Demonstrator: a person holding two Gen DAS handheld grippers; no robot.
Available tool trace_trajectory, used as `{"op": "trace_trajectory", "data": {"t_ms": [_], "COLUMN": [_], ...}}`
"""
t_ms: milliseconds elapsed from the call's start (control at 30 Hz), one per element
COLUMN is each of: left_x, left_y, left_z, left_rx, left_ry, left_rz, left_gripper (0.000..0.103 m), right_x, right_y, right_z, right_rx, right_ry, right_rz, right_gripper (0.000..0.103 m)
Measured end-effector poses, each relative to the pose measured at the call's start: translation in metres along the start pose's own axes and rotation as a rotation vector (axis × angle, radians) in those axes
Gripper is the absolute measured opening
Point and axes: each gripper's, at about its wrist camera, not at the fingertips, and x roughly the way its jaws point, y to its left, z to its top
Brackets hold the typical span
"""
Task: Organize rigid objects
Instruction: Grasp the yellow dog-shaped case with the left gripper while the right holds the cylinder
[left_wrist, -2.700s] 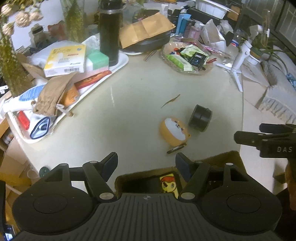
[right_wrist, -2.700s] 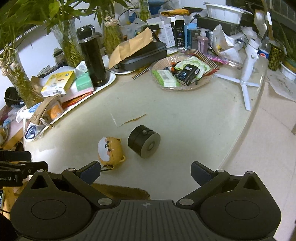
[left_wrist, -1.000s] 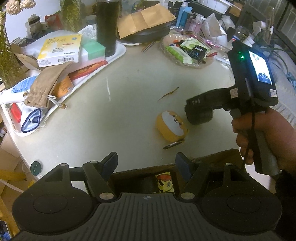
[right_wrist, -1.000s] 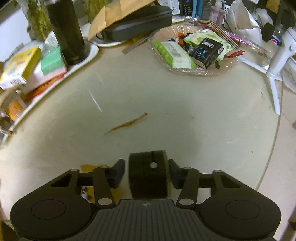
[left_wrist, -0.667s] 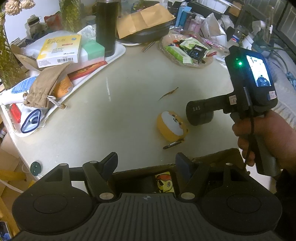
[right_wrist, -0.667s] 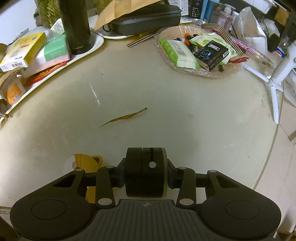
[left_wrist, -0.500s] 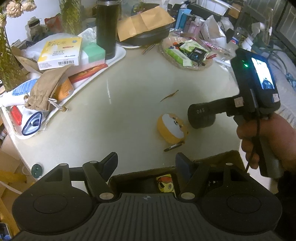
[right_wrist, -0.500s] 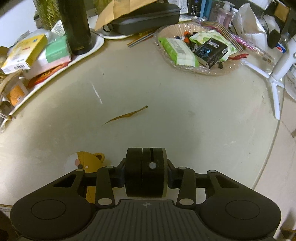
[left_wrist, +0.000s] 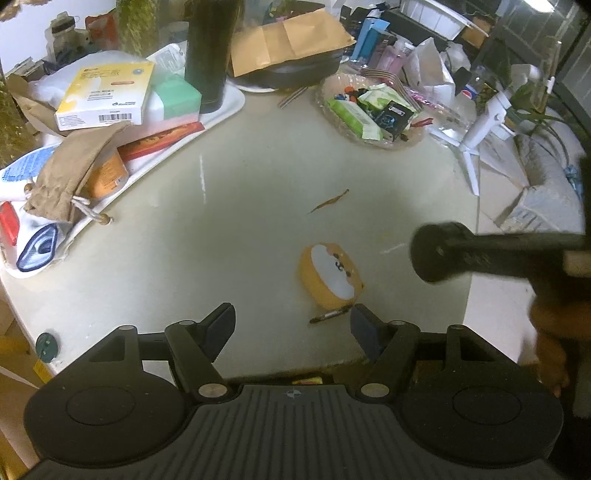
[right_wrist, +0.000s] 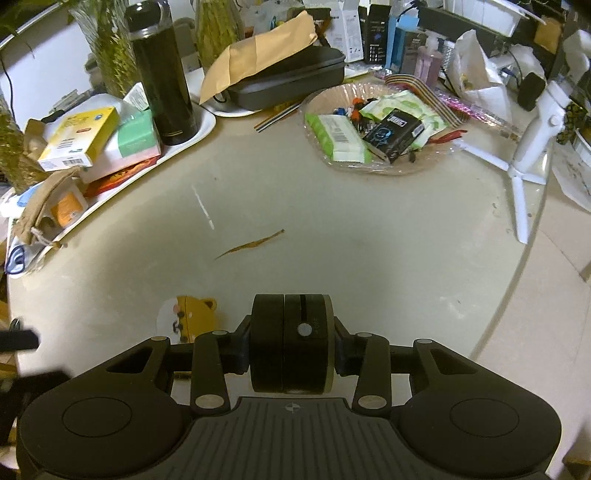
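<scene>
Two claws are in our hands above the pale counter (right_wrist: 369, 236). Our right claw (right_wrist: 291, 343) is clamped on the black puck (right_wrist: 290, 341), a short round cylinder held on edge, with one finger pressed to each flat face; in the left wrist view the puck (left_wrist: 437, 251) hangs clear of the counter near its right-hand edge, blurred. Our left claw (left_wrist: 291, 326) stands apart with nothing between its fingers, over the near edge of the counter. Just ahead of it lies the yellow cartoon-faced case (left_wrist: 330, 275), tilted on its side with the white face turned up, and a small dark pen-like piece (left_wrist: 328, 316) lies touching or just beside its near end; we cannot tell which. From the right wrist the same case (right_wrist: 188, 317) sits just left of the puck and lower. A thin brown strip (right_wrist: 249, 244) lies on the bare middle of the counter. Farther back a clear dish (right_wrist: 380, 125) holds packets and a black box, a white tray (right_wrist: 199, 129) carries a black flask (right_wrist: 160, 74) and boxes, and a white tripod stand (right_wrist: 532, 147) stands at the right.
</scene>
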Motion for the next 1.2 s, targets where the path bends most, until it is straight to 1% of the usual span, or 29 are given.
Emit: {"op": "trace_trajectory", "data": {"t_ms": [333,467,533,667,900,1067,1200], "left_x": [0.031,0.049,0.060,0.081,0.104,0.112,0.118], "left_y": [-0.016,-0.023,-0.025,-0.027,-0.030,-0.038,-0.047], "left_z": [0.024,0.031,0.033,0.036,0.042,0.048,0.051], "left_rx": [-0.065,-0.091,-0.094,-0.103,-0.145,-0.131,-0.073], "left_ry": [0.023,0.056,0.086,0.138,0.174,0.175,0.169], "left_rz": [-0.001,-0.010,-0.013,0.001,-0.003,0.047,0.095], "left_gripper": [0.068,0.068,0.068,0.068,0.067,0.067,0.064], "right_x": [-0.031,-0.038,-0.041,-0.050,-0.053,-0.054,-0.054], "right_y": [-0.015,-0.019,-0.022,-0.026,-0.028,-0.031,-0.032], "right_z": [-0.028,-0.038,-0.041,-0.048,-0.050,-0.051,-0.051], "right_rx": [-0.001,0.004,0.008,0.021,0.020,0.028,0.031], "right_ry": [-0.035,-0.037,-0.040,-0.058,-0.057,-0.057,-0.056], "right_rz": [-0.007,0.004,0.004,0.030,0.057,0.069,0.078], "right_gripper": [0.043,0.043,0.043,0.043,0.043,0.043,0.043]}}
